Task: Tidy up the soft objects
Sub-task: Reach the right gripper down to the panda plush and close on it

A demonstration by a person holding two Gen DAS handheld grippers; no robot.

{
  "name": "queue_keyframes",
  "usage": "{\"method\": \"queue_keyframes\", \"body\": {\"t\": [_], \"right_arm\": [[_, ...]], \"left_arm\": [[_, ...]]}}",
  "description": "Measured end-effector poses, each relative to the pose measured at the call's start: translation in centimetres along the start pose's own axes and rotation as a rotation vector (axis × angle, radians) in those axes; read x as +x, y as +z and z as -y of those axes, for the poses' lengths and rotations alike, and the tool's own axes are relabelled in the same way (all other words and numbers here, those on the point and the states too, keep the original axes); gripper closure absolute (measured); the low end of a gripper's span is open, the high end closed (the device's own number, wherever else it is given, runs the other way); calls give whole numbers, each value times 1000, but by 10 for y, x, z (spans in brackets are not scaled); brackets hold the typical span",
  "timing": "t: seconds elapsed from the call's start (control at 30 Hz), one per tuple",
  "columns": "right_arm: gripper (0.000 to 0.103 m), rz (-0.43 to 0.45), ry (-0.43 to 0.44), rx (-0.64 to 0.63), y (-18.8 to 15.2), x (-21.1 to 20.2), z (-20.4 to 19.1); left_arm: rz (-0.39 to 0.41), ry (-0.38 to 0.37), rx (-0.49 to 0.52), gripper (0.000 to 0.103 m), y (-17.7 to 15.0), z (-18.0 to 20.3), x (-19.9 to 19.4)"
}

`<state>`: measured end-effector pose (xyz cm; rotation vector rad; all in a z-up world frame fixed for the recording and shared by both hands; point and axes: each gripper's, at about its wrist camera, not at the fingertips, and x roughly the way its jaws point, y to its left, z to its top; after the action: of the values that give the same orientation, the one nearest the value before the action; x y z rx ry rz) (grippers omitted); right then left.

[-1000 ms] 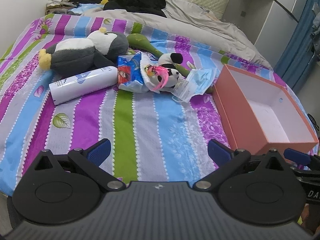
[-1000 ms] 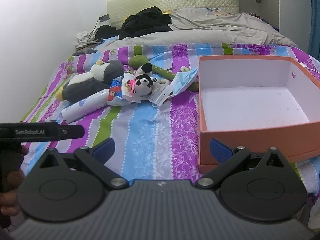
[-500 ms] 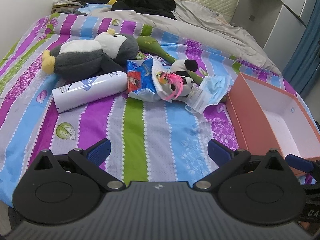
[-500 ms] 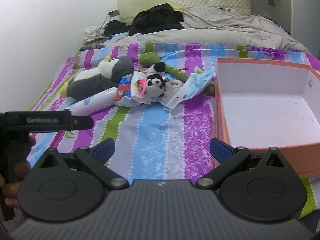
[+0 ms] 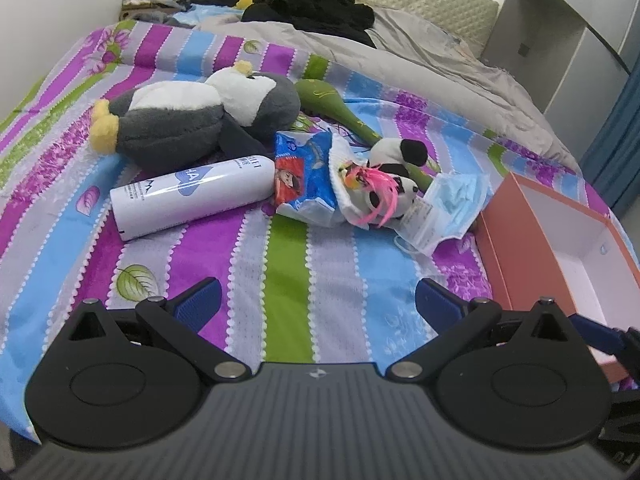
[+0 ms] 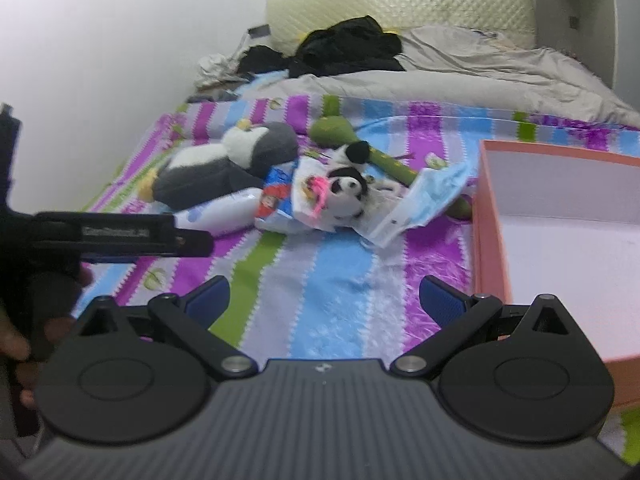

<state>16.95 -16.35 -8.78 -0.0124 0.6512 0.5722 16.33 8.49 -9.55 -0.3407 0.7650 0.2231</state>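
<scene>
Left wrist view showed my left gripper (image 5: 316, 300) spread wide and holding nothing, above the striped bedspread (image 5: 288, 272). Ahead lay the heap: a grey penguin plush (image 5: 192, 120), a white spray bottle (image 5: 192, 196) touching a blue snack packet (image 5: 302, 168), a small panda plush (image 5: 390, 184) with pink tufts, a face mask (image 5: 448, 208) and a green stick-shaped toy (image 5: 332, 104) behind them. To the right sat the orange box (image 5: 504, 248), near the mask. From the right wrist, my right gripper (image 6: 324, 300) was likewise spread and carried nothing, just beside the box (image 6: 490, 248).
</scene>
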Motion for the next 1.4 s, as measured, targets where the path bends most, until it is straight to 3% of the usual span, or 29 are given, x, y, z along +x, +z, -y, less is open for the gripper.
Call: {"method": "queue_keyframes", "body": {"t": [0.23, 0.33, 0.43, 0.57, 0.67, 0.73, 0.8, 0.93, 1.17, 1.3, 1.4], "right_arm": [[1, -8, 34, 20, 9, 27, 3], [10, -16, 39, 24, 13, 42, 5], [27, -22, 29, 25, 16, 59, 8], [33, -28, -6, 34, 21, 86, 14], [38, -28, -42, 22, 23, 105, 18], [42, -23, -49, 10, 24, 115, 21], [42, -17, -44, 11, 28, 125, 24], [42, 37, -28, 39, 39, 138, 28], [41, 73, 29, 181, 67, 174, 48], [41, 32, 43, 219, 68, 195, 49], [42, -18, 78, 269, 65, 210, 53]], "left_arm": [[-15, -53, -81, 0, 14, -13, 29], [-9, -93, -95, 0, 19, -14, 42], [-8, -128, -111, 0, 26, -14, 57], [-5, -124, -127, 0, 37, -13, 80], [2, -146, -138, 11, 48, -13, 98], [0, -155, -147, 24, 54, -14, 110], [2, -185, -157, 38, 59, -16, 121], [23, -221, -163, 53, 68, -17, 139], [13, -246, -170, 62, 72, -18, 169], [-11, -247, -159, 64, 67, -18, 182], [-28, -244, -156, 75, 62, -21, 191]]}}
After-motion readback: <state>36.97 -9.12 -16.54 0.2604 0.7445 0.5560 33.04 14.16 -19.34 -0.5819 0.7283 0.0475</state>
